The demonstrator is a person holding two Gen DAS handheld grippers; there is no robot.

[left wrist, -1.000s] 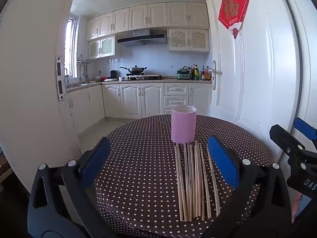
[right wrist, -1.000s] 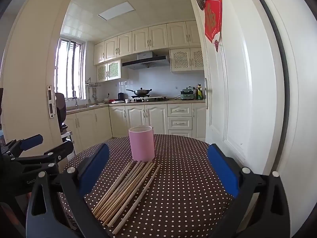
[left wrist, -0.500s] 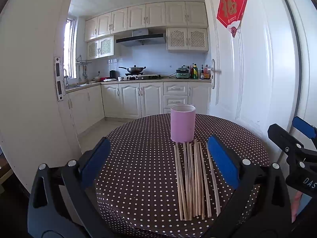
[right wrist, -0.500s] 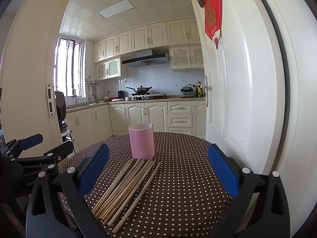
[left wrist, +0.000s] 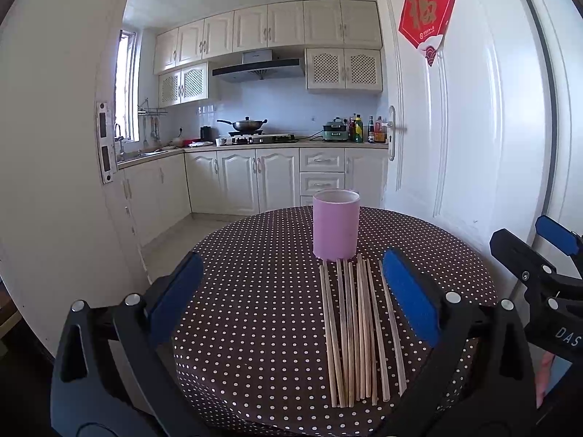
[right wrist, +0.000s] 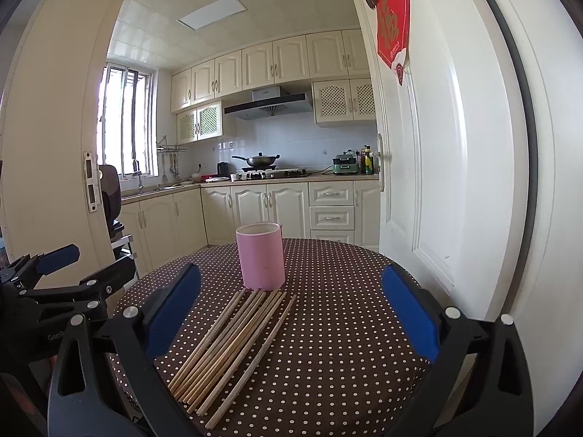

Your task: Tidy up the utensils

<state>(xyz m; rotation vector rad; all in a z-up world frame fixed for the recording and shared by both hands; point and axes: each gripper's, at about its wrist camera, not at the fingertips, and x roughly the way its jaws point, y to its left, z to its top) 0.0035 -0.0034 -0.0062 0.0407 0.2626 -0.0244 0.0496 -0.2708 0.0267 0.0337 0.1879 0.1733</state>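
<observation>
We are viewing the chopsticks (left wrist: 359, 331), lying in a flat row just in front of the pink holder (left wrist: 336, 228) on the dotted tablecloth (left wrist: 255, 291), exactly as a second ago; nothing is sorted yet. We are holding the left gripper (left wrist: 291, 302) and right gripper (right wrist: 289, 313) wide apart, touching nothing.

I see both views bright and evenly lit by daylight from the window (right wrist: 125, 123), which blows out to white glare. The ceiling panel (right wrist: 211, 11) looks pale too. Shadows on the table (left wrist: 262, 291) are faint. Focus is sharp throughout; fisheye bending curves the door (right wrist: 455, 145) edges, and the corners vignette black.
</observation>
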